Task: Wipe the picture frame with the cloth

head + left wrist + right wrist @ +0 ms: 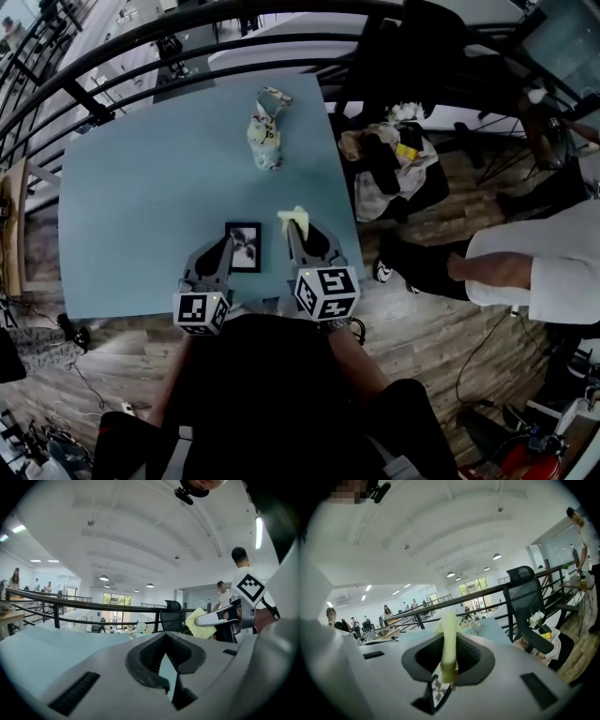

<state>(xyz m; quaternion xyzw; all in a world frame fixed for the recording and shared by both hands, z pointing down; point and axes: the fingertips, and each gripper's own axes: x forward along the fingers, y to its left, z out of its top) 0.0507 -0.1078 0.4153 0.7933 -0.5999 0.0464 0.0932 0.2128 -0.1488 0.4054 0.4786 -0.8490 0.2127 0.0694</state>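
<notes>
The right tongs (293, 228) pinch the cloth (293, 216) at 3 o'clock of the picture frame (245, 247), probably ready for wiping; the left tongs (227, 243), at 9 o'clock, are closed on nothing.

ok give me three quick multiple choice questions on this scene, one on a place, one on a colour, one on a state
1. Where is the picture frame? A on a chair B on the table, near the person's edge C on the floor
2. What colour is the cloth? A red B black C pale yellow
3. The right gripper is A open, empty B shut on the cloth C shut on the frame
Answers: 1 B, the head view shows it there; 2 C, both gripper views show that; 3 B, its own view shows cloth pinched between its jaws.
</notes>
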